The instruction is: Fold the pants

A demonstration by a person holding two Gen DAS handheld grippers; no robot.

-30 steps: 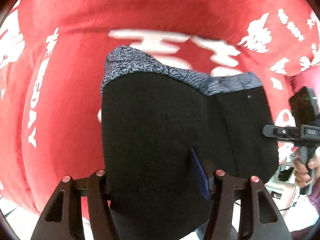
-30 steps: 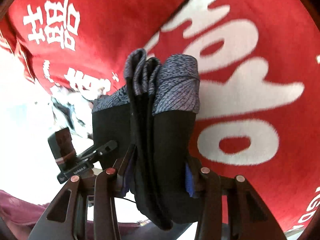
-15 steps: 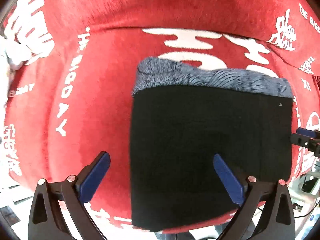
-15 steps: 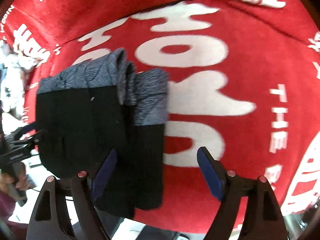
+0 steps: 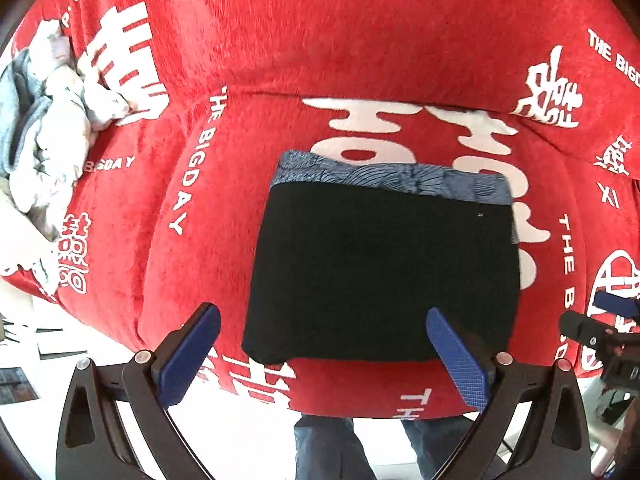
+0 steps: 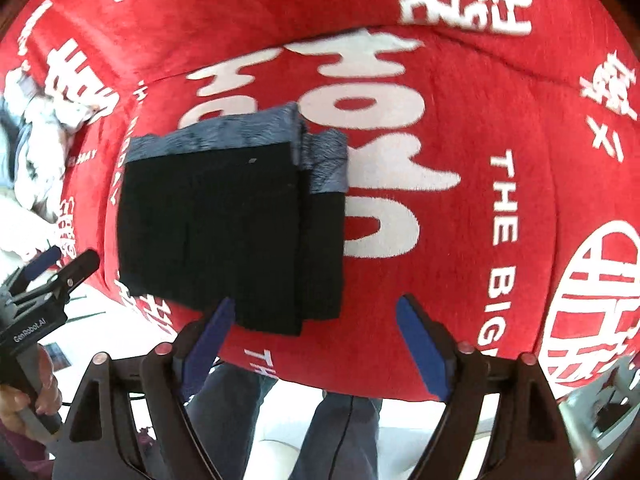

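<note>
The left gripper stands spread wide and empty; the right gripper has just been opening, nothing between its pads. Beyond both, the pants lie as a compact folded stack on the red blanket. Folding looks finished, though one layer juts out at the stack's right side.

The red plush cover with white print carries "THE BIGDAY" in capitals several times, running in lines beside large white Chinese characters and a round emblem. The black handheld tool at the right-wrist view's left edge reads "GenRobot.AI".
</note>
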